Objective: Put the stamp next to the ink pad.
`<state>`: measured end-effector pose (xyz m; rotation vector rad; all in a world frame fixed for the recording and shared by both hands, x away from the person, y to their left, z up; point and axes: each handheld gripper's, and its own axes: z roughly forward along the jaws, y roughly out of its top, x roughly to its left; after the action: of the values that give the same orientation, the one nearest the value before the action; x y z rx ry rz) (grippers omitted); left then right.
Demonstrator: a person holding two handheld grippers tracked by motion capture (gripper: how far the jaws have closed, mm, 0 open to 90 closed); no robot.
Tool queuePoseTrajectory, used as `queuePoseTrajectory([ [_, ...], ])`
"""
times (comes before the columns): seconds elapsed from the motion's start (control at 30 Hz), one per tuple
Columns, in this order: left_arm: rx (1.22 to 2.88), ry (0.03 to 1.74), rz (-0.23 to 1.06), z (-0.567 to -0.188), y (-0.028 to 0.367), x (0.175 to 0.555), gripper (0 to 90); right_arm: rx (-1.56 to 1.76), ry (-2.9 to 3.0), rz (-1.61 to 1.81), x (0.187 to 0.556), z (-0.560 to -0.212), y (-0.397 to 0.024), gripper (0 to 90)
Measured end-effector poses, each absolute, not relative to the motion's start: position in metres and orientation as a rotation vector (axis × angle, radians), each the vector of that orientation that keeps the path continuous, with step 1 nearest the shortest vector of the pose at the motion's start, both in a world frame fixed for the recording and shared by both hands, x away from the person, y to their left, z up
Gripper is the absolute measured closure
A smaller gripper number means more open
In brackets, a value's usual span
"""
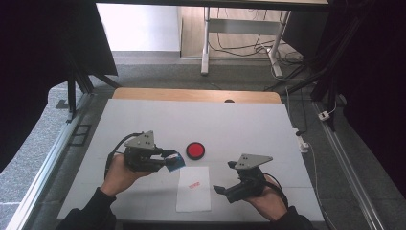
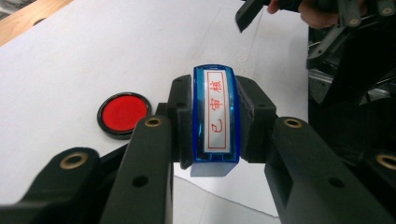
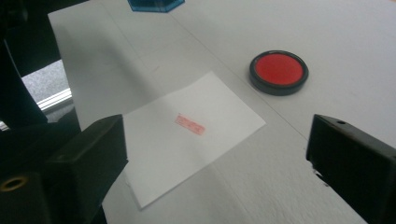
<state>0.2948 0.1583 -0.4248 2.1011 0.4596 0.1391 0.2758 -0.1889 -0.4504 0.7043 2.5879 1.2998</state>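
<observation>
left tool [image 1: 168,160] clamped on blue stamp [image 2: 215,120], lifted off paper [image 1: 194,189] | right tool [image 1: 221,190] spread wide, empty | red mark [image 3: 190,124] printed (looks done) | left: setting stamp down near ink pad [image 1: 195,150]

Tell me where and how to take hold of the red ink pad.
Grip the ink pad across its black rim from straight above, probably with the open right gripper. It lies flat and low on the table, a round disc, so opposite rim edges suit the fingers.
</observation>
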Motion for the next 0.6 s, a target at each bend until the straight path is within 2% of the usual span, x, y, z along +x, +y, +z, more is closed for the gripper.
queuePoseTrajectory([
  [0.17, 2.115, 0.49, 0.158, -0.426, 0.162, 0.296, 70.5, 0.749, 2.571, 1.292, 0.274, -0.453, -0.197, 0.0],
  [0.6, 2.123, 0.574, 0.197, -0.429, 0.178, 0.3, 70.4, 0.822, 2.505, 1.21, 0.266, -0.455, -0.221, 0.0],
])
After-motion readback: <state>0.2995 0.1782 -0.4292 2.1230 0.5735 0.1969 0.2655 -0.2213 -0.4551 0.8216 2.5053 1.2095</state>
